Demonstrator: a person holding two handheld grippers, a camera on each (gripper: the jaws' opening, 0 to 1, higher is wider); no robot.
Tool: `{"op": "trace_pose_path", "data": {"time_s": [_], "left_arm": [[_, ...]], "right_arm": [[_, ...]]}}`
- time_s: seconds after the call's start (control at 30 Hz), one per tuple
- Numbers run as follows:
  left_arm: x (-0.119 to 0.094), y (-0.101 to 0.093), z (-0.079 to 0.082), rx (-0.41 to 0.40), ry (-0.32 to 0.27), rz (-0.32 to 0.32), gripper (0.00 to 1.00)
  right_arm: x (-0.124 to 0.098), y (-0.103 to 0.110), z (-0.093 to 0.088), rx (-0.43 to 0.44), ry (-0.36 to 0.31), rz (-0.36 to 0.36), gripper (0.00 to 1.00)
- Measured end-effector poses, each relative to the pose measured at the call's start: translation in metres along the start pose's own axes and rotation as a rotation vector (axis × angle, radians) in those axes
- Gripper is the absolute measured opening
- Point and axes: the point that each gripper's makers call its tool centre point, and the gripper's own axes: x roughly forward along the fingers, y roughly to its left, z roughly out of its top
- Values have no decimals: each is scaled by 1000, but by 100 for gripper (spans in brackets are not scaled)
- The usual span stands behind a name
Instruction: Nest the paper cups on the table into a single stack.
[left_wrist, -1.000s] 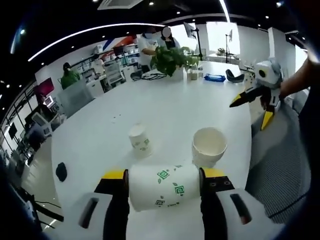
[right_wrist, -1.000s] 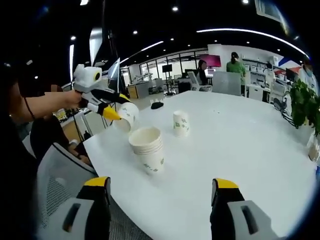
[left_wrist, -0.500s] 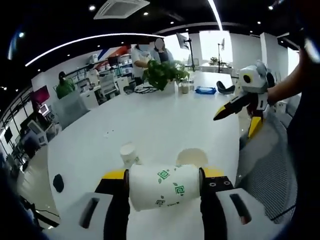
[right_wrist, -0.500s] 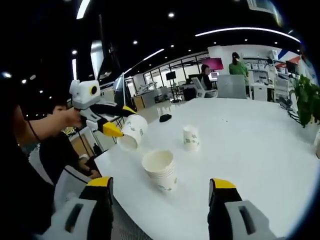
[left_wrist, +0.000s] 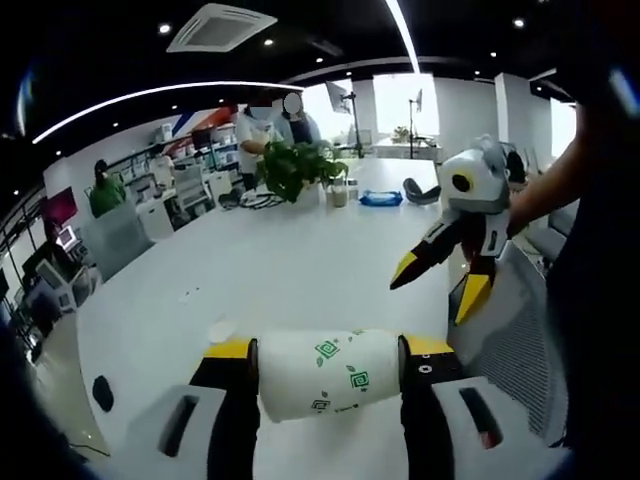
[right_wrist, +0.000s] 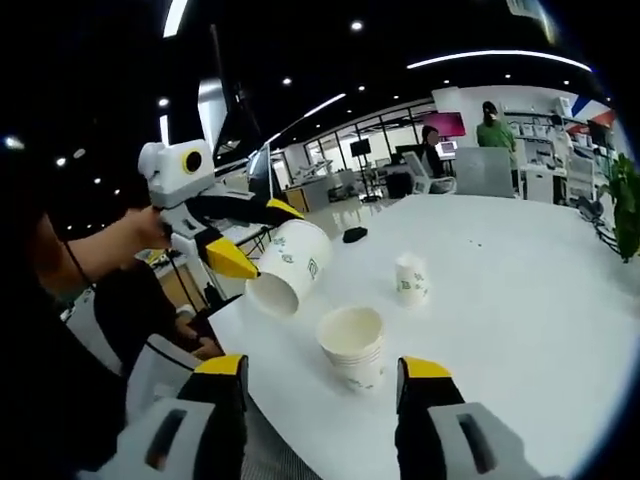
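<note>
One claw (right_wrist: 245, 238) aloft, cup (right_wrist: 288, 267) tilted

We see in the right gripper view the stack of cups (right_wrist: 355, 345) upright on the table (right_wrist: 520, 300) near its edge, between our right gripper (right_wrist: 322, 400) jaws and just beyond them; a single cup (right_wrist: 410, 278) stands upright behind it, to its right, apart. The left gripper (right_wrist: 250, 240) holds a tilted cup (right_wrist: 288, 267) in the air, left of and above the stack; in the left gripper view that cup (left_wrist: 328, 373) lies sideways across the left gripper (left_wrist: 328, 375); the right gripper (left_wrist: 440, 275) hangs to the right, with a plant (left_wrist: 300, 165) far back on the table (left_wrist: 300, 260).
</note>
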Motion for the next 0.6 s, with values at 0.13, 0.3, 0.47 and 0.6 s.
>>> {"op": "trace_pose_path", "data": {"time_s": [0.13, 0.3, 0.47, 0.6], "left_arm": [[4, -9, 4, 9, 0, -24, 55], [12, -24, 8, 14, -3, -61, 55], [20, -37, 9, 4, -10, -93, 55], [23, -37, 7, -8, -6, -90, 55]], "right_arm": [[2, 2, -1, -3, 0, 4, 54], [3, 2, 0, -15, -1, 0, 46], [3, 6, 4, -30, -13, -2, 35], [2, 7, 6, -42, -18, -1, 24]]}}
